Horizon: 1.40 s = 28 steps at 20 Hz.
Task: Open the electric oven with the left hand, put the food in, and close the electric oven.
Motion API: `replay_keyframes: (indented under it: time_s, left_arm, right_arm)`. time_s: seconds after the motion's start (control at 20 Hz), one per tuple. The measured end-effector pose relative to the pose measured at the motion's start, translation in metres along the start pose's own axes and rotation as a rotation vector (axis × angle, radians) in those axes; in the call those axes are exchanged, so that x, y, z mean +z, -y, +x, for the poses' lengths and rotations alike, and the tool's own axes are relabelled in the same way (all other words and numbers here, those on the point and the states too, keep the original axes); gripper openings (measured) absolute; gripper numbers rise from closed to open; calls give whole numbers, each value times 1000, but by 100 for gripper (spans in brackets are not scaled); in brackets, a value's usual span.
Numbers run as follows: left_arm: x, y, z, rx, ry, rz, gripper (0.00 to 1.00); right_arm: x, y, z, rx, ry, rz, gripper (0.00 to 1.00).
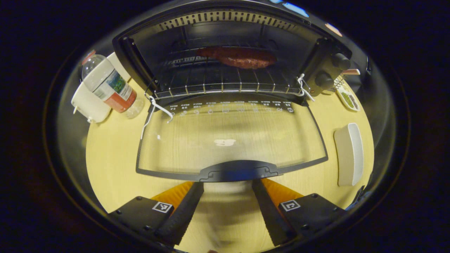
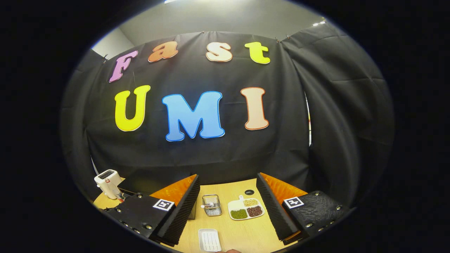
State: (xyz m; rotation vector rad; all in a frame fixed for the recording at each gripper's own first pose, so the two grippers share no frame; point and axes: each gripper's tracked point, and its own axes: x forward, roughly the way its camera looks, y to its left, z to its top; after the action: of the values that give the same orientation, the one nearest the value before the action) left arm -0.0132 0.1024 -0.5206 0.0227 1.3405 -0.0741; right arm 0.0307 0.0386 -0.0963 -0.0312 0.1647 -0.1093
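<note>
Food (image 1: 239, 57) — a flat reddish-brown patty — lies on the wire rack (image 1: 221, 82) inside the electric oven (image 1: 225, 45), straight ahead of the left gripper (image 1: 227, 207) and far back in the cavity. The oven's glass door (image 1: 228, 140) is dropped fully open toward the gripper, its dark handle (image 1: 237, 171) just beyond the fingertips; the fingers are spread wide with nothing between them, apart from the handle. Two black knobs (image 1: 332, 70) sit on the oven's panel, ahead and to the right. On the wooden table (image 1: 105, 158), a plastic bottle (image 1: 110, 86) leans against a white container (image 1: 89, 103) ahead to the left, and a white rectangular dish (image 1: 348, 153) lies to the right. In the right gripper view, the right gripper (image 2: 228, 207) is likewise spread and empty, raised over the table — ahead of it sit a small wire basket (image 2: 211, 205), a divided plate of beans (image 2: 246, 209) and a white tray (image 2: 209, 240), with a white appliance (image 2: 107, 182) far left.
</note>
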Motion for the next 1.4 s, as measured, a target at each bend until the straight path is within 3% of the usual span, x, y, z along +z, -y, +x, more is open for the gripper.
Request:
replay_keyframes:
  time_s: [0.3, 0.45, 0.6, 1.4]
  left_arm:
    - [3, 1, -17, -2, 38, 1, 98]
    - [6, 1, -30, -20, 70, 0, 93]
    - [11, 1, -45, -31, 105, 2, 98]
    - [36, 0, -81, -39, 219, 32, 98]
  right_arm:
    - [2, -5, -3, 9, 12, -5, 98]
    - [3, -11, -3, 22, 14, -4, 98]
    - [5, -17, -4, 36, 19, -5, 98]
    - [8, -15, -16, 48, 41, -23, 98]
